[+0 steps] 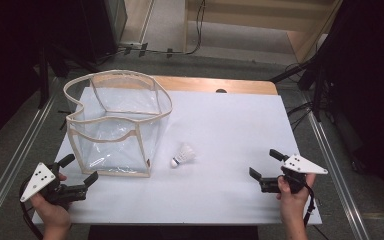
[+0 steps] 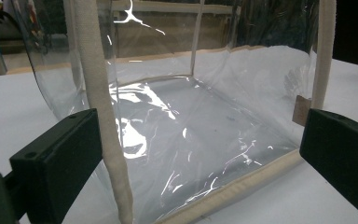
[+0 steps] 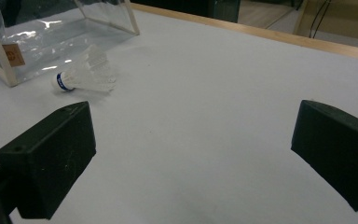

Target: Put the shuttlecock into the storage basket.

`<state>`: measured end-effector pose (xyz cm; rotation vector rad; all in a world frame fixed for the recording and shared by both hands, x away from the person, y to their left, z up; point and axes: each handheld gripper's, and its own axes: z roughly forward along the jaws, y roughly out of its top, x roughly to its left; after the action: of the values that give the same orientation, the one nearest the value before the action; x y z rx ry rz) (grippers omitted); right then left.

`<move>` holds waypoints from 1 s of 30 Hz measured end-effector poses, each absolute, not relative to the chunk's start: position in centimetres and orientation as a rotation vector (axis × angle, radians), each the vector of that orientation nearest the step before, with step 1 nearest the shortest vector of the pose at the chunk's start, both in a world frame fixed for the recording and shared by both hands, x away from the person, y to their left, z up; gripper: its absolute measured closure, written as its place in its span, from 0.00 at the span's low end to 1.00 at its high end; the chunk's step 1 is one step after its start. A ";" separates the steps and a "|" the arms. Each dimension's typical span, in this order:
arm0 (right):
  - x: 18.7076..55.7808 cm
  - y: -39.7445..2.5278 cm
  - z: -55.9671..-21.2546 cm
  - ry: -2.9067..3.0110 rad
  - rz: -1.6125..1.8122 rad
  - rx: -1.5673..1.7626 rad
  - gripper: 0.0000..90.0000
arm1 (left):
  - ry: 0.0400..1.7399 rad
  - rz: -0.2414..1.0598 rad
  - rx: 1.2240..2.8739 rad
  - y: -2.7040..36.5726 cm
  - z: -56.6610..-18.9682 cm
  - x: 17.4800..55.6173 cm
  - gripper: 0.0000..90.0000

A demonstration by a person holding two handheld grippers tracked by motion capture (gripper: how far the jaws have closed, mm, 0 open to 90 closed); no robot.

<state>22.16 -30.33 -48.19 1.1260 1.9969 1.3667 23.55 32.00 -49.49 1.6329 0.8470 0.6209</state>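
At the near left edge of the bench [image 1: 220, 130], the left tongs [image 1: 82, 168] are held with jaws spread wide, gripping nothing, just short of the near wall of the clear bag [image 1: 115, 125]. At the near right, the right tongs [image 1: 264, 165] are likewise held open and empty, low over the white surface. Between the two, a white shuttlecock [image 1: 182, 155] is laid on its side just beside the bag's right near corner, its cork pointing near-left. Farther back, the bag is stood upright with its cream-trimmed rim open.
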 end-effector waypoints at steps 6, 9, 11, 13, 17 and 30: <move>23.5 -29.0 -47.5 2.034 1.371 1.094 0.00 | 0.846 0.619 1.631 32.0 -49.5 23.5 0.00; 24.1 -28.5 -47.0 2.051 1.374 1.074 0.00 | 0.845 0.620 1.632 32.0 -49.5 23.6 0.00; 24.2 -28.4 -46.8 2.056 1.374 1.066 0.00 | 0.845 0.621 1.634 32.0 -49.5 23.6 0.00; 24.7 -27.9 -46.4 2.073 1.372 1.048 0.00 | 0.846 0.621 1.634 31.9 -49.5 23.6 0.00; 25.3 -27.3 -46.1 2.090 1.373 1.032 0.00 | 0.846 0.621 1.634 31.9 -49.5 23.5 0.00; 27.0 -25.4 -45.8 2.137 1.373 1.006 0.00 | 0.845 0.624 1.639 31.9 -49.5 23.6 0.00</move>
<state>27.01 -25.37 -45.82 1.0064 2.1367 1.3727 23.59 31.87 -49.50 1.6395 0.8446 0.6244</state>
